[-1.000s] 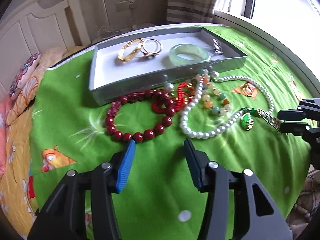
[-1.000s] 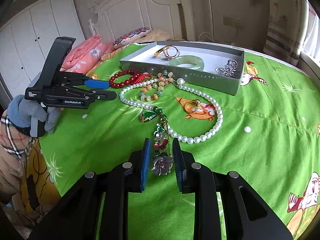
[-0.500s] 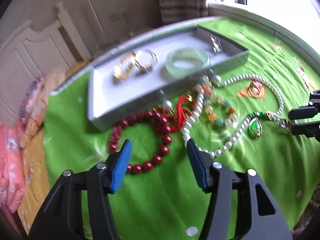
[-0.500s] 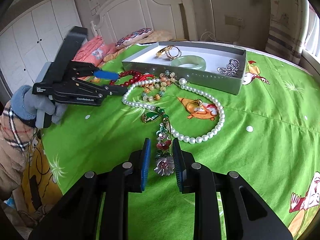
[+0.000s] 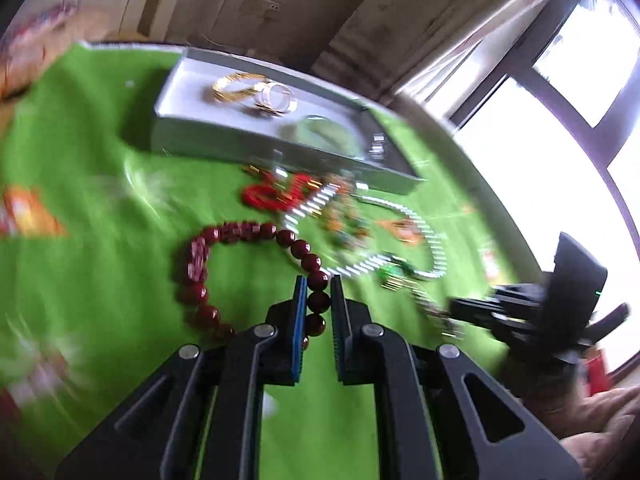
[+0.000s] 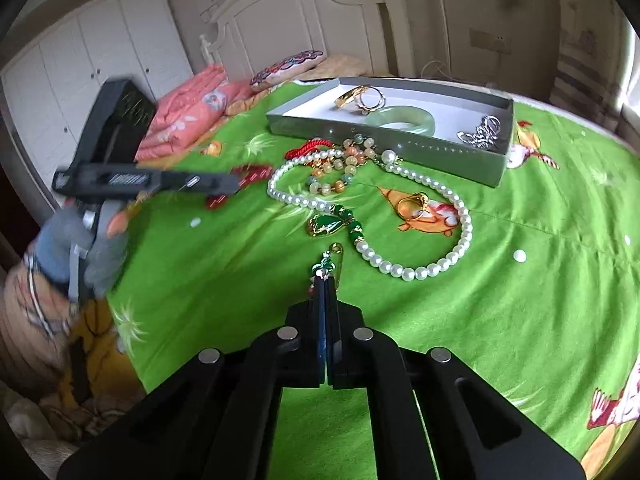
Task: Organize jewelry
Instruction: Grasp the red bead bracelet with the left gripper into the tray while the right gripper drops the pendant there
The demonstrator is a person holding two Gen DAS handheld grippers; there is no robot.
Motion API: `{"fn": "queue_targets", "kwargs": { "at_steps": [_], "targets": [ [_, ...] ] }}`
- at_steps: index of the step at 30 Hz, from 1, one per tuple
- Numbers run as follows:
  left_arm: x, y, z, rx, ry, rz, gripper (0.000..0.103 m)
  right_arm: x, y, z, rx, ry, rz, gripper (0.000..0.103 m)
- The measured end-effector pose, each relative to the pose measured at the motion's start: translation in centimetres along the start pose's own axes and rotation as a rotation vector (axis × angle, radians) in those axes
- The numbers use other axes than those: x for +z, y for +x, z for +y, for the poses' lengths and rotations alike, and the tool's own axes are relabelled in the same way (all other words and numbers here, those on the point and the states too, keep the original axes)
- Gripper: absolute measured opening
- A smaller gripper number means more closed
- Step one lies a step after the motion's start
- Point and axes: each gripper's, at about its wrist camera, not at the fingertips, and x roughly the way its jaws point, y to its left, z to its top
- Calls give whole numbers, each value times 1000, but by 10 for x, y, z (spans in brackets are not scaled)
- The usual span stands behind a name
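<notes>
A dark red bead bracelet (image 5: pixel 199 293) lies on the green cloth. My left gripper (image 5: pixel 317 280) has its jaws closing, and its blue pads squeeze two of the beads at the bracelet's near right side. From the right wrist view, the left gripper (image 6: pixel 234 179) reaches in over the cloth. My right gripper (image 6: pixel 325 280) is shut on a green-and-red flower brooch (image 6: pixel 325 266), whose top and gold pin stick out past the tips. The grey tray (image 6: pixel 380 140) holds gold bangles (image 6: pixel 356 96), a jade bangle (image 6: pixel 400 120) and a silver brooch (image 6: pixel 482 134).
A pearl necklace (image 6: pixel 466 220), a green pendant (image 6: pixel 326 224), a gold ring (image 6: pixel 414 204), a mixed-colour bead bracelet (image 6: pixel 340 188) and a red cord (image 6: pixel 312 146) lie in front of the tray. A gloved hand (image 6: pixel 80 240) holds the left gripper. Pillows and a headboard stand behind.
My left gripper rolled, moved onto the red bracelet and closed on its beads. My right gripper closed on the brooch that lay between its fingers.
</notes>
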Motion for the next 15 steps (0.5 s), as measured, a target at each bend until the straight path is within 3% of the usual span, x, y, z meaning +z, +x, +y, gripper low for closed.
{"fn": "queue_targets", "kwargs": {
  "at_steps": [4,7,8,9,11,13,14,15],
  "targets": [
    [-16,-12,-13,-22,-25,-22,11,0,1,0,31,7,12,7],
    [-27,-19,-23,-14,-23,-32,11,0,3,2,21,12,29,35],
    [-31,-21,-26,-15,-20,-39,11,0,2,3,19,6,26,50],
    [-34,-26,-25,-18,-22,-44,11,-1,0,7,11,-11,23,52],
    [-41,-28,-27,-32,-32,-51,11,-4,5,17,-36,-63,49,50],
    [-44,-27,-28,-42,-37,-49,11,-8,11,30,-127,-133,70,40],
    [-46,-27,-27,-47,-44,-47,11,-9,14,38,-182,-182,79,29],
    [-45,-24,-27,-50,-50,-45,11,-9,15,42,-196,-201,81,24]
  ]
}}
